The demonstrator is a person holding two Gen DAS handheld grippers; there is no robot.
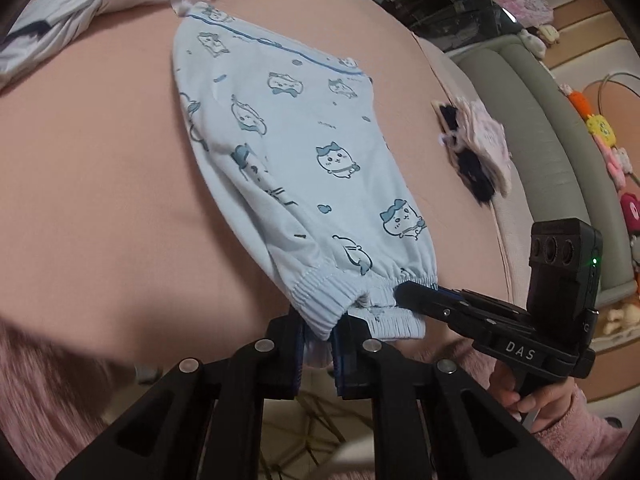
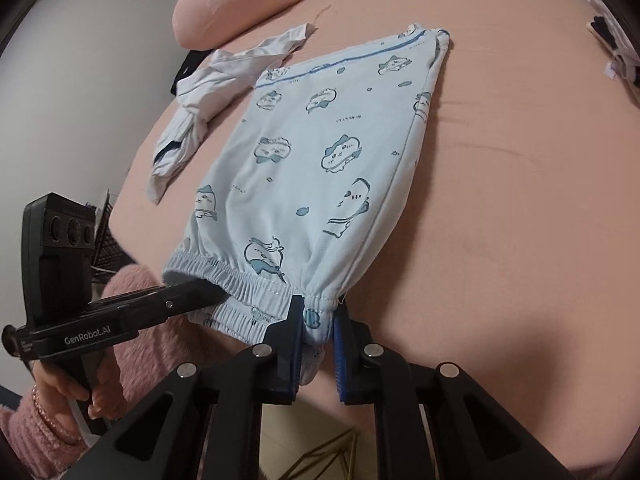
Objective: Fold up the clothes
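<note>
A light blue pair of pyjama trousers (image 1: pixel 288 152) with cartoon prints lies folded lengthwise on the pink bed, also in the right wrist view (image 2: pixel 332 148). My left gripper (image 1: pixel 318 336) is shut on the left end of the gathered cuffs (image 1: pixel 332 304). My right gripper (image 2: pixel 318 332) is shut on the right end of the cuffs (image 2: pixel 256 288). Each gripper shows in the other's view, the right one (image 1: pixel 412 296) and the left one (image 2: pixel 212 296), both at the bed's near edge.
A crumpled white garment (image 1: pixel 80 12) lies at the far end of the trousers, also in the right wrist view (image 2: pixel 224 80). A pink and dark garment (image 1: pixel 476 148) lies at the bed's right side. A pink pillow (image 2: pixel 232 0) lies at the far left. The pink sheet (image 2: pixel 520 160) stretches to the right.
</note>
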